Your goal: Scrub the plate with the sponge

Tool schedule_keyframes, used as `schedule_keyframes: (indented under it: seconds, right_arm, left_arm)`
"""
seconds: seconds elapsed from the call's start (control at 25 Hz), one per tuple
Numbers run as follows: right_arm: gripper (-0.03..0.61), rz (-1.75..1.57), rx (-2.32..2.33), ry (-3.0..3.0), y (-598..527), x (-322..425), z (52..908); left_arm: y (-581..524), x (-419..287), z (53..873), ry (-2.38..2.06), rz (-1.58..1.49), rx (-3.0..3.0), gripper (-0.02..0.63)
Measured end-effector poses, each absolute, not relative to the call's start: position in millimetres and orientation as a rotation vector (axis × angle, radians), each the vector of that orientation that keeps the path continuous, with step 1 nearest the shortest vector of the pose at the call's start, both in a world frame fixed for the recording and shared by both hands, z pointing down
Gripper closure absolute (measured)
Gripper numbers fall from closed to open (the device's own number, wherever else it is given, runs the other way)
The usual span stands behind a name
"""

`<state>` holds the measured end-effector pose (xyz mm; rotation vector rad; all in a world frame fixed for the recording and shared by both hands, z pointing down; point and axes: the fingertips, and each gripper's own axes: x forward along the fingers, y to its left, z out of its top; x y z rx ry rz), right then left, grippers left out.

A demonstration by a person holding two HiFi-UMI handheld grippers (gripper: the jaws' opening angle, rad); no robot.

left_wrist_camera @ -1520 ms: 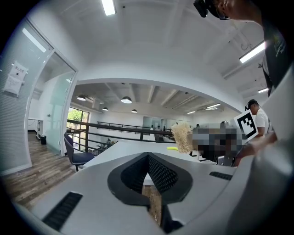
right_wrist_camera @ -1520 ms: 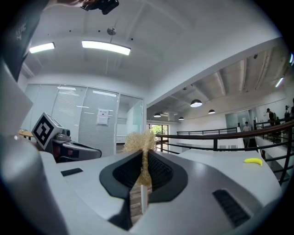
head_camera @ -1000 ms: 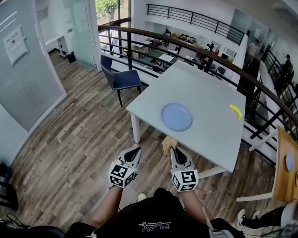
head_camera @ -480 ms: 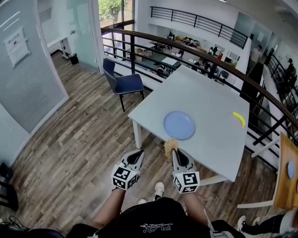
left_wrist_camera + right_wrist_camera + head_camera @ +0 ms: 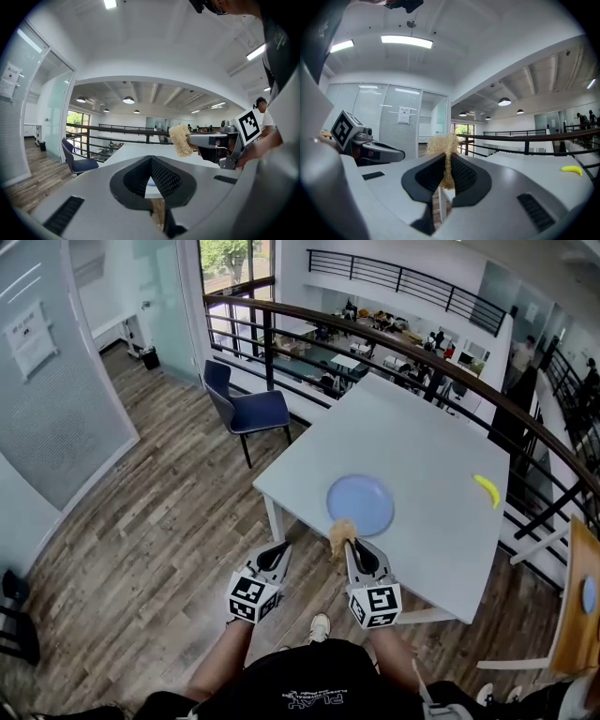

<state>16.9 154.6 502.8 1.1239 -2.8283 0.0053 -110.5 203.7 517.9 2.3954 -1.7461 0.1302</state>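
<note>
Right claw [image 5: 345, 542] is pinching the sponge [image 5: 340, 532] just short of the plate [image 5: 361, 503] on the bench [image 5: 422, 451]; left claw [image 5: 275, 554] is hanging pressed together, empty. Approach step, seemingly: next, lowering sponge onto plate.

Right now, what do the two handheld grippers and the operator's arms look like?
Both match: left gripper and right gripper have light grey tapered shells with black ribbed pads lining a V-shaped mouth, plus a white cube of black square markers at the rear. No cables visible. The person wears a black top with white print; forearms are uncovered.
</note>
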Motion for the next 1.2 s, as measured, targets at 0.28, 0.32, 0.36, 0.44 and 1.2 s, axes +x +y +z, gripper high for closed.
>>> schedule_keyframes:
  seconds: [0.28, 0.32, 0.36, 0.44, 1.2]
  right_arm:
    - [0.537, 0.021, 1.125, -2.834, 107, 24, 504]
    - [0.537, 0.023, 1.127, -2.833, 101, 28, 504]
    - [0.537, 0.026, 1.129, -2.832, 94, 32, 505]
    - [0.537, 0.036, 1.127, -2.831, 82, 39, 506]
    - [0.537, 0.129, 1.033, -2.888, 37, 56, 504]
  left_arm:
    - [157, -105, 525, -1.757, 0.125, 2.399, 0.611]
    - [151, -101, 525, -1.755, 0.124, 2.398, 0.611]
    - [145, -98, 526, -1.755, 0.128, 2.4, 0.611]
    - [134, -92, 527, -1.762, 0.154, 2.409, 0.611]
    - [72, -62, 517, -1.753, 0.2, 2.411, 0.611]
